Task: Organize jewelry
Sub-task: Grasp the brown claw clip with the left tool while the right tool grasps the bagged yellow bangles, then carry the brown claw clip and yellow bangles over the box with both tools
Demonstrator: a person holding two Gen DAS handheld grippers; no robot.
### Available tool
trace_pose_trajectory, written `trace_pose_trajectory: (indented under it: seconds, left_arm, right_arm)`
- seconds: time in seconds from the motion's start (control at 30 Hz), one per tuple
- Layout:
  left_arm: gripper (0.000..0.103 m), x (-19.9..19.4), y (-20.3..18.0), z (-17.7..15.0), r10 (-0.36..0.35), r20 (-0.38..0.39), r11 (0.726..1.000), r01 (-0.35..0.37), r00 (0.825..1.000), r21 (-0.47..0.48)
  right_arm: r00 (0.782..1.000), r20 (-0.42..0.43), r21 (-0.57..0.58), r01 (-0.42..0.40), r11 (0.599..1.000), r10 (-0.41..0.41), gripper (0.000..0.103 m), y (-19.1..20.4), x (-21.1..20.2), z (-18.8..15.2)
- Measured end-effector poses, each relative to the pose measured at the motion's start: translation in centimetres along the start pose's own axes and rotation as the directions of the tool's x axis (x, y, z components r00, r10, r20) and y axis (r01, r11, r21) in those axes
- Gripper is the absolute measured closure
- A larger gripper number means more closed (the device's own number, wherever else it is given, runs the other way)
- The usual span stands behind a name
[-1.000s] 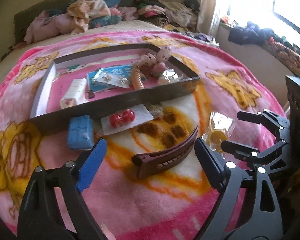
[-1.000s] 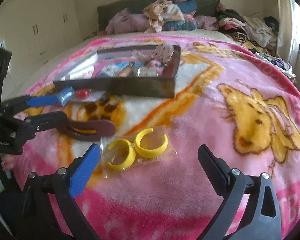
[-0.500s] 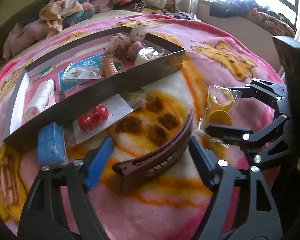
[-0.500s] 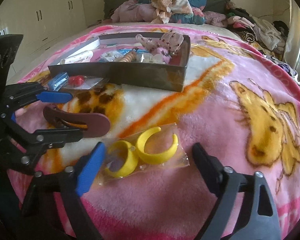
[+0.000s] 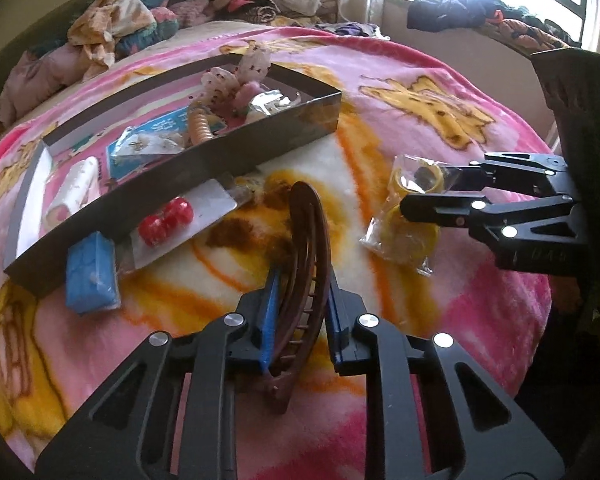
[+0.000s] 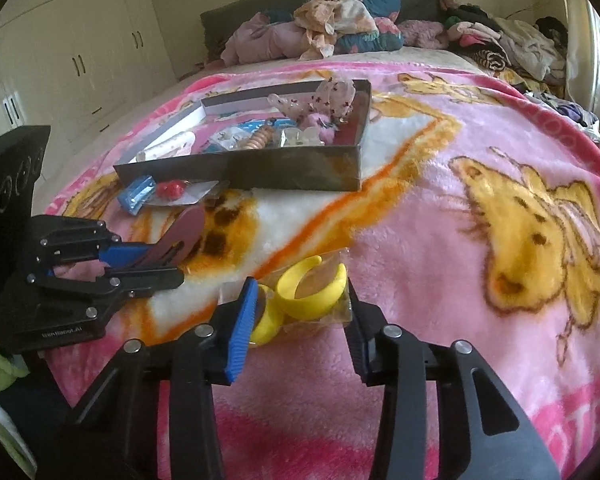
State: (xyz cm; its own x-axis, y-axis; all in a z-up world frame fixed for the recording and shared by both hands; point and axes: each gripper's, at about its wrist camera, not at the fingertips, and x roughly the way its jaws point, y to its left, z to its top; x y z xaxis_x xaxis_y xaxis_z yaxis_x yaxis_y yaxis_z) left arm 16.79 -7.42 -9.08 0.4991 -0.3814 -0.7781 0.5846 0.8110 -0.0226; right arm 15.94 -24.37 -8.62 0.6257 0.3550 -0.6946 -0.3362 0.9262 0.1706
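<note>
The left gripper (image 5: 300,304) has just closed its jaws on a curved brown plastic hair clip (image 5: 306,240), lying on a pink fleece blanket (image 5: 480,292). The right gripper (image 6: 300,308) has just closed onto a clear packet of yellow plastic bangles (image 6: 312,292), below the dark shallow cardboard tray (image 6: 284,168) of trinkets

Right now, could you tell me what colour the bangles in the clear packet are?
Yellow bangles, clearest in the right wrist view.
</note>
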Motion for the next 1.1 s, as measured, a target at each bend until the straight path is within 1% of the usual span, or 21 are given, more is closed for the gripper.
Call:
trace_pose_trajectory:
  seconds: [0.03, 0.17, 0.27, 0.63, 1.1]
  left_arm:
    - [0.090, -0.1, 0.1, -0.1, -0.002, 0.002, 1.000, 0.002, 1.000, -0.008]
    - [0.096, -1.3, 0.5, -0.4, -0.011, 0.024, 0.999, 0.012, 1.000, -0.044]
    - [0.098, -2.3, 1.0, -0.5, -0.008, 0.048, 0.998, 0.011, 0.999, -0.068]
    - [0.098, -5.0, 2.9, 0.1, 0.025, 0.121, 0.990, -0.008, 0.992, -0.140]
    - [0.098, -6.5, 5.9, 1.2, 0.062, 0.180, 0.972, -0.019, 0.982, -0.232]
  right_arm:
    - [1.000, 0.004, 0.002, -0.002, 1.000, 0.002, 0.068, 0.0, -0.1, 0.0]
    - [1.000, 0.016, 0.013, -0.004, 1.000, 0.004, 0.070, -0.1, -0.6, 0.1]
    - [1.000, 0.026, 0.017, -0.009, 1.000, 0.008, 0.070, 0.1, -0.9, 0.1]
    - [0.995, 0.089, -0.003, -0.040, 0.999, 0.040, 0.071, 1.5, -3.0, 1.6]
    - [0.992, 0.121, -0.038, -0.040, 0.998, 0.044, 0.071, 3.4, -2.7, 4.9]
